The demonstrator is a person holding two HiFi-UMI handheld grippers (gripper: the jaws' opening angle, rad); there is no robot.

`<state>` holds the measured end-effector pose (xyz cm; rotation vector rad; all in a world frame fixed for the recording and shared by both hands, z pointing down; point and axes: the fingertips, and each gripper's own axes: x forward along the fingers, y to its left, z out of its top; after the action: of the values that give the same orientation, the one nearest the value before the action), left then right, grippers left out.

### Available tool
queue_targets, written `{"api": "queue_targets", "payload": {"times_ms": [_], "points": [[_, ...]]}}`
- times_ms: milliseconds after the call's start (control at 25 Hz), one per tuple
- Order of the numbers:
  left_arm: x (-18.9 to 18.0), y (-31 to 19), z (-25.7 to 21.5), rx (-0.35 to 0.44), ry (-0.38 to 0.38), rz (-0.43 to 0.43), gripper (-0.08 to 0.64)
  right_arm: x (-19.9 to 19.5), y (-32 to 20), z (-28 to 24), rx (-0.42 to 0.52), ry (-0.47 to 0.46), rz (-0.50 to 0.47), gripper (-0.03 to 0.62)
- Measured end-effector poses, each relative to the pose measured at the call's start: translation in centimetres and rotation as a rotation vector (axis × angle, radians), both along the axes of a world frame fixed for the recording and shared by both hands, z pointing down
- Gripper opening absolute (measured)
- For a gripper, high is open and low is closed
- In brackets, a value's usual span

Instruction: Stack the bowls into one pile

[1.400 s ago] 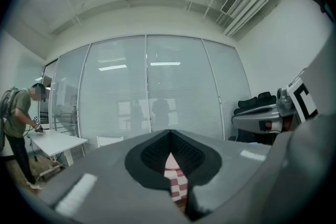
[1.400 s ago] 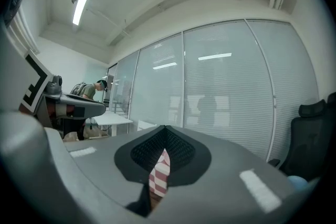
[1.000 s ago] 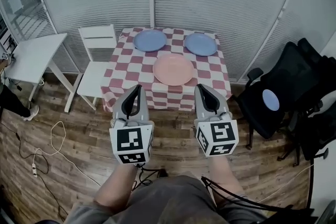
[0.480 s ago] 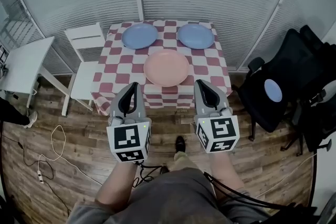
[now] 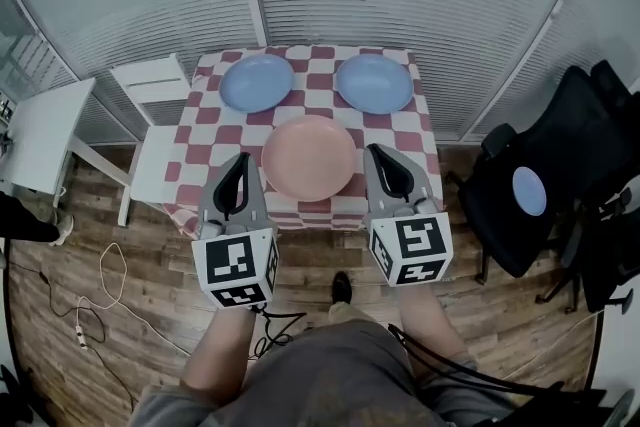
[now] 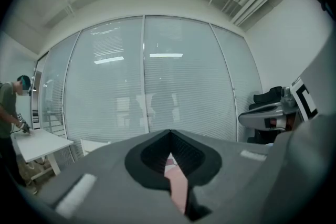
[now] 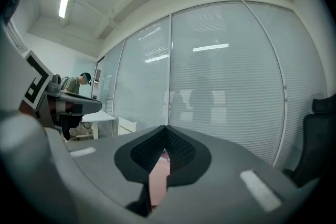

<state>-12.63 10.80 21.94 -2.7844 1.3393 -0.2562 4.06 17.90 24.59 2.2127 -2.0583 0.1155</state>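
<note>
We hold the left gripper point(image 5: 240, 163) and the right gripper point(image 5: 384, 153) with jaws pressed together, nothing between them. Seen from the head view, their tips flank the round pink plastic bowl point(image 5: 309, 157) at the near edge of the red-and-white checked table point(image 5: 316, 101). Two round blue plastic bowls point(image 5: 257, 82) point(image 5: 374, 82) sit apart at its far side, unstacked.

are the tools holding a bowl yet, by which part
Nothing is held. The left tool and the right tool are both shut and empty; the pink bowl, left blue bowl and right blue bowl lie ungripped on the table.
</note>
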Motion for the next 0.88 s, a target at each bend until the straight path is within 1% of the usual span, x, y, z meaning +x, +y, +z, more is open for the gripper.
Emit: {"api": "queue_targets", "payload": {"times_ms": [200, 560, 720, 880], "points": [[2.2, -2.8, -0.8, 0.023, -0.014, -0.036, 0.000, 2.6, -3.6, -0.7, 0.025, -0.008, -0.038, 0.025], [4.3, -6.6, -2.2, 0.061, -0.017, -0.099, 0.000, 5.5, -8.5, -1.7, 0.061, -0.008, -0.100, 0.025], [4.6, -8.0, -1.8, 0.049, -0.019, -0.112, 0.000, 5.8, -10.3, -1.4, 0.048, -0.003, -0.120, 0.025], [4.3, -9.8, 0.3, -0.005, -0.030, -0.118, 0.000, 5.8, -12.0, 0.1, 0.009, -0.004, -0.128, 0.025]]}}
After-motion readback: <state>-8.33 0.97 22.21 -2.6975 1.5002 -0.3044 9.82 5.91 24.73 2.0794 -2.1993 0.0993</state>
